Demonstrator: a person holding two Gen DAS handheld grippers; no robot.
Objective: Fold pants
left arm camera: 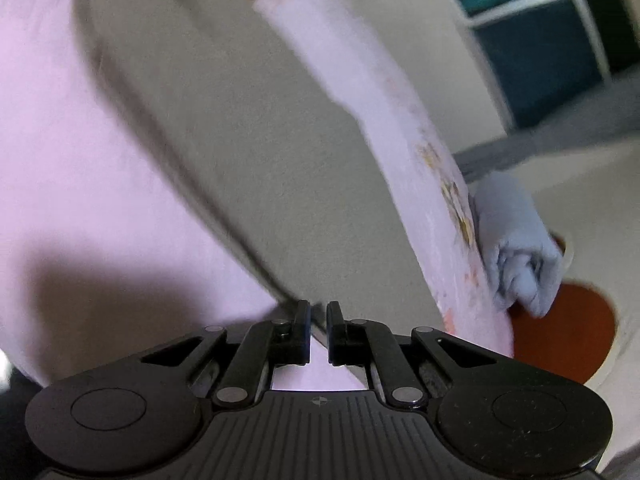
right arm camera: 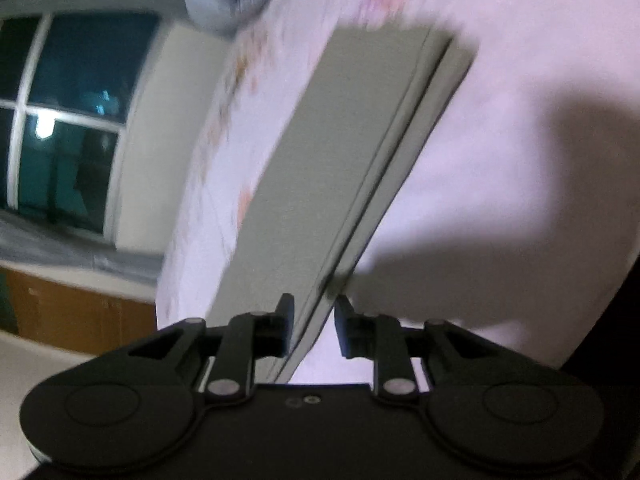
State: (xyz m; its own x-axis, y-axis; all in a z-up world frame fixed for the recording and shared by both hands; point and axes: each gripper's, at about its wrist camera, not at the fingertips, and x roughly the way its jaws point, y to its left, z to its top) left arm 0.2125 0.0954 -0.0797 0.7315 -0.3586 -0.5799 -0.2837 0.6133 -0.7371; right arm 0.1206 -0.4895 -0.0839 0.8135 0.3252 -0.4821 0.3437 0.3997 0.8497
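Pinching the flat grey-beige pants [left arm camera: 240, 140] edge, left gripper [left arm camera: 319, 332] clamped tight; right gripper [right arm camera: 314, 328] jaws slightly apart around the layered hem, smooth pink sheet [right arm camera: 500, 140] beneath.

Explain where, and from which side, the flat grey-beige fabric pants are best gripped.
Probably pinch the grey-beige fabric pants at their layered long edge, coming in low from the near end. They lie flat on the pale pink sheet, so only that edge offers a lip thin enough to pinch.
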